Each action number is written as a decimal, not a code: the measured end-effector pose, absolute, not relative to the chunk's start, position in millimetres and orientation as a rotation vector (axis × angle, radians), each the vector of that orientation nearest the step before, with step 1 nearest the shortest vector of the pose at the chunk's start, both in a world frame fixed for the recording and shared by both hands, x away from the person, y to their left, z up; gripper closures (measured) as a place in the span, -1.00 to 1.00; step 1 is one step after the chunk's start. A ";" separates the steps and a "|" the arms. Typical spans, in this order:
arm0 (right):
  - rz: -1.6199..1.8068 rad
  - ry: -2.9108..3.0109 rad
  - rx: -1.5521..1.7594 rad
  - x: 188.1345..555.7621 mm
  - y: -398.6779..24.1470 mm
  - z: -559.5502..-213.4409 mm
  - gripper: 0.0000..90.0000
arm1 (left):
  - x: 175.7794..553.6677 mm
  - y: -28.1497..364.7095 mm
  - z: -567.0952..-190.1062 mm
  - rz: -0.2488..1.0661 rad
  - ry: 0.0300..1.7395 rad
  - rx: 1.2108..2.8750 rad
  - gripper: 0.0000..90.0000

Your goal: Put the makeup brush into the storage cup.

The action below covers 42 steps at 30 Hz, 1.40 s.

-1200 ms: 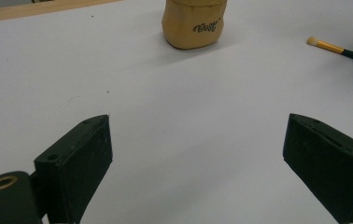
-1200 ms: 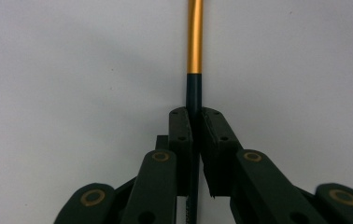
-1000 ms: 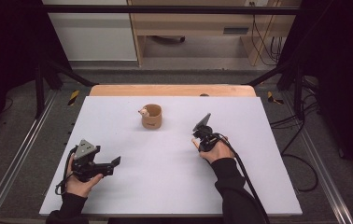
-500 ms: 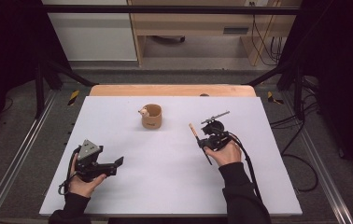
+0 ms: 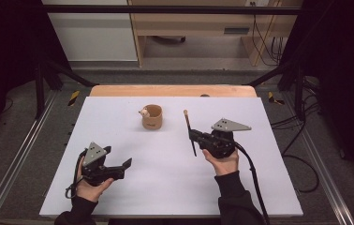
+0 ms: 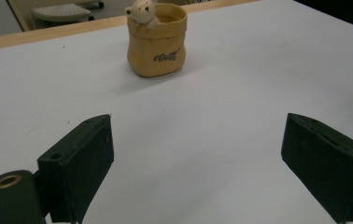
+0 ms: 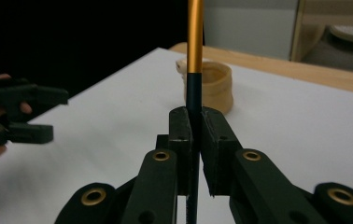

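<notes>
Clamping a thin black-and-gold stick right of centre, the right gripper has its jaws closed tight on it. Left gripper, lower left, gapes wide, empty. Tan pot, upper centre of the white table: bear figure on rim, script lettering, illegible.

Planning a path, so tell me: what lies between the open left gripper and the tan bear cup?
Only bare white table, per the left gripper view.

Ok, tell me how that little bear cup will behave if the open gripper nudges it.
The cup looks squat with a broad base, so it should probably slide on the smooth white table rather than tip. It looks ceramic, so likely stiff and breakable. The bear figure on its rim could chip if the left gripper strikes there.
</notes>
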State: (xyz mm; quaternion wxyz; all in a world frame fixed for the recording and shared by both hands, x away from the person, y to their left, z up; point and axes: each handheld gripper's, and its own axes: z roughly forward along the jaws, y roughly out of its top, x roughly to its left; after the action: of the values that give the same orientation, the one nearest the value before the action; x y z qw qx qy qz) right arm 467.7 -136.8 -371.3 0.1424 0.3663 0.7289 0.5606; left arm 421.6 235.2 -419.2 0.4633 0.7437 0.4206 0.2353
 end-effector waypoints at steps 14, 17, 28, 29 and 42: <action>1.799 1.970 0.973 454.4 -122.5 -369.5 0.85 | 410.2 184.9 -396.6 0.573 0.936 1.805 -0.74; 1.812 1.958 0.969 453.6 -120.6 -369.1 0.85 | 410.3 175.2 -391.9 0.567 0.914 1.802 -0.72; 1.833 1.900 0.960 452.7 -116.8 -369.5 0.85 | 423.0 137.2 -387.1 0.544 0.865 1.826 -0.65; 1.833 1.900 0.960 452.7 -116.8 -369.5 0.85 | 423.0 137.2 -387.1 0.544 0.865 1.826 -0.64; 1.815 1.884 0.945 451.9 -116.5 -368.3 0.85 | 434.9 103.8 -387.3 0.527 0.849 1.830 -0.44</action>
State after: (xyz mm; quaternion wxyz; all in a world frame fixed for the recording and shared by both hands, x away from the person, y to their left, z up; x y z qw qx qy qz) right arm 451.9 -116.5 -368.3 0.1792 0.3343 0.6663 0.6420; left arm 434.9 103.8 -387.3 0.5039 0.7581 0.3518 0.2181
